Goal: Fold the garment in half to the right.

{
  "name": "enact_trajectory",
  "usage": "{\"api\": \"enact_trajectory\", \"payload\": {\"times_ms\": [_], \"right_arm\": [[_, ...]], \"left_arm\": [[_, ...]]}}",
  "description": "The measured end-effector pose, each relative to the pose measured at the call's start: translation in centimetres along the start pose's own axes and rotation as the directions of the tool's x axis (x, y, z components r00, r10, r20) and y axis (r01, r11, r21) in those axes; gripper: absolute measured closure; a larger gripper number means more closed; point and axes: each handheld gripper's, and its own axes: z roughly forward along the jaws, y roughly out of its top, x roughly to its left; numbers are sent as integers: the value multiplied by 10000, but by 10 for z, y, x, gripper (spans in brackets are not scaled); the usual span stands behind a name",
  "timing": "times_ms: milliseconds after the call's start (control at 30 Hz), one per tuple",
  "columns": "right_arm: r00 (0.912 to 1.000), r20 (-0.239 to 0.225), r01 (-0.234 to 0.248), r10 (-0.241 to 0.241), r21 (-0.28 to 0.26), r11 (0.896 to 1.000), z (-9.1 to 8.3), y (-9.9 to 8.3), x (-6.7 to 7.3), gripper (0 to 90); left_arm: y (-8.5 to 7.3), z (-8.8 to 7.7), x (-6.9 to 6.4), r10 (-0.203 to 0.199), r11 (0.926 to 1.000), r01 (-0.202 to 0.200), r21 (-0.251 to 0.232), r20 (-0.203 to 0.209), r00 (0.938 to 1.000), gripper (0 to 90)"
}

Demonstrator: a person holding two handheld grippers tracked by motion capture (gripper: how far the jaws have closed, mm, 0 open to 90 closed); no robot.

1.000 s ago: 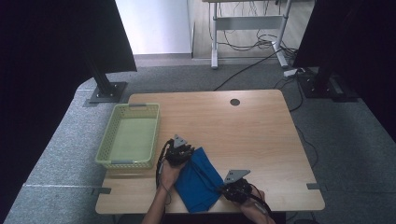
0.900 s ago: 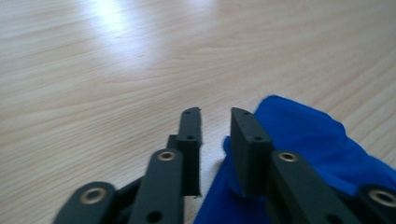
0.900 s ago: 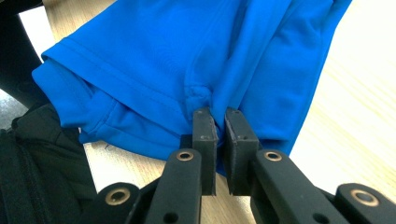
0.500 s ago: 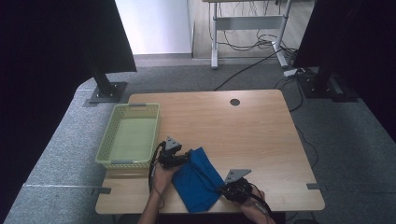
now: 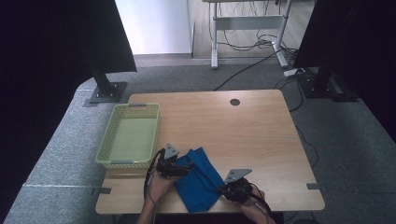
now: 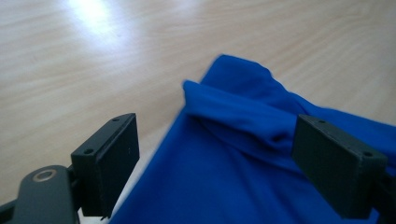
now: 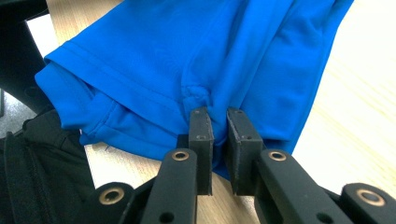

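Cloth first: from the high view I count one blue garment (image 5: 200, 179) lying near the front edge of the wooden counter (image 5: 224, 121), one pale green basket (image 5: 130, 135) at the counter's left side, and my two grippers. My left gripper (image 5: 180, 169) sits at the garment's upper left corner, just in front of the basket; my right gripper (image 5: 224, 189) is at the garment's lower right edge. One round hole (image 5: 235, 102) shows near the counter's far edge.

Left gripper view: my left gripper (image 6: 215, 149) has just been opening, and its two jaws stand wide apart with a rolled fold of the blue garment (image 6: 243, 116) lying between them, the pads clear of the fabric. The garment rests flat on the counter (image 6: 116, 56).

Right gripper view: my right gripper (image 7: 219, 126) has its two jaws drawn almost together, pinching a bunched bit of the garment's (image 7: 187, 56) edge between the pads. The fabric spreads away from the pinch across the counter (image 7: 355, 102), with one stitched hem running across it.
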Motion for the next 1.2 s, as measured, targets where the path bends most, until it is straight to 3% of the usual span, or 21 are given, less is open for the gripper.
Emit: {"api": "enact_trajectory", "payload": {"times_ms": [133, 300, 400, 567, 667, 833, 933, 1067, 1200], "right_arm": [[10000, 1, 9, -9, -16, 10000, 0, 0, 0, 810], [9999, 57, 108, -108, -35, 9999, 0, 0, 1, 804], [9999, 79, 137, -137, -50, 9999, 0, -1, 1, 797], [9996, 124, 241, -240, -45, 9997, -6, 0, 1, 722], [9995, 239, 200, -192, -356, 9992, -15, 3, -3, 636], [9985, 499, 246, -209, -741, 9969, -18, 15, -8, 400], [9979, 517, 436, -395, -809, 9958, -9, 24, -7, 262], [9945, 800, 724, -678, -562, 9958, 15, 32, 0, 147], [9898, 1094, 959, -912, -390, 9946, 32, 35, 6, 105]], "left_arm": [[-12, -1, -4, 114, 9994, -123, 324, 271, 9996, 154], [-23, 8, -8, 361, 9951, -365, 921, 59, 9993, 154], [-25, 9, -9, 631, 9936, -622, 941, -68, 9980, 156], [-27, 9, -8, 709, 9938, -705, 859, -12, 9975, 154], [-27, 9, -8, 716, 9937, -711, 867, -17, 9974, 151], [-27, 10, -7, 726, 9930, -720, 935, -28, 9974, 115], [-27, 10, -7, 719, 9930, -712, 941, -39, 9974, 110], [-27, 10, -8, 687, 9933, -678, 935, -67, 9976, 110], [-27, 10, -8, 672, 9934, -662, 934, -75, 9977, 110]]}}
